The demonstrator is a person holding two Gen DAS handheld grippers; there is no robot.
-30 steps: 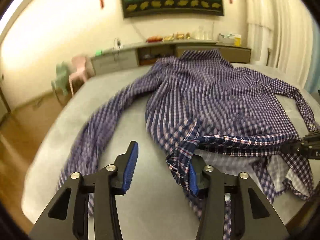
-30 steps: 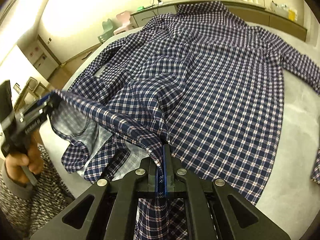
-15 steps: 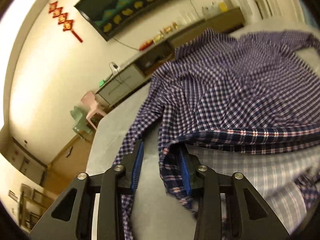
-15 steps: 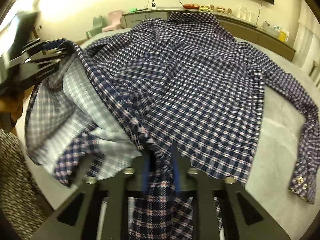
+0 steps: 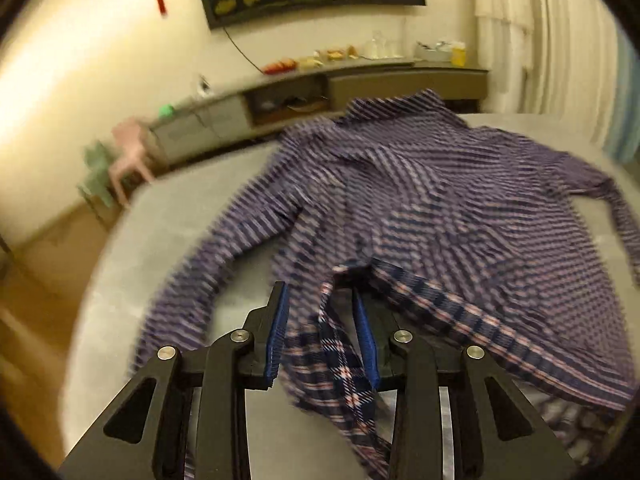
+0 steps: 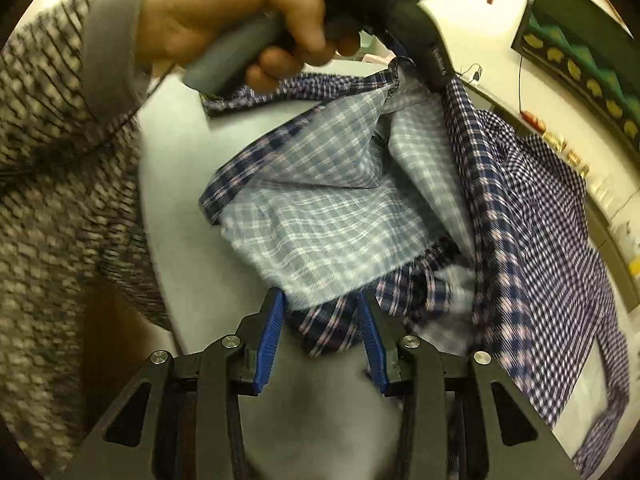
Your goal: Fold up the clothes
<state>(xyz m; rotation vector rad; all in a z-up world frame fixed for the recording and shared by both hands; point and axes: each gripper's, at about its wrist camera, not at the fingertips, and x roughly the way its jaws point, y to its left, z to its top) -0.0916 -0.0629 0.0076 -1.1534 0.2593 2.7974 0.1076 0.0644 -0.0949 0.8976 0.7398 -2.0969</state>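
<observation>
Plaid shirt (image 5: 440, 200) lies spread over the grey table (image 5: 192, 240), collar toward the far cabinet, one sleeve trailing toward the near left edge. Near hem is lifted and folded back, pale inside showing (image 6: 320, 208).

Left gripper (image 5: 320, 332): jaws part-way apart, blue pads (image 5: 278, 340) on both sides. A bunched corner of the shirt hem hangs between them. It drapes against the right pad; the left pad stands clear of the cloth. Loose contact only, not a pinch. View is motion-blurred.

Right gripper (image 6: 322, 340): jaws have just been opening, now standing apart with a gap on either side. A dark plaid fold of the shirt sits between the pad tips (image 6: 270, 340) but neither pad presses it; released.

In the right wrist view the person's left hand (image 6: 240, 28), grey knit sleeve (image 6: 60, 160) behind it, grips the other tool's handle above the raised hem.
</observation>
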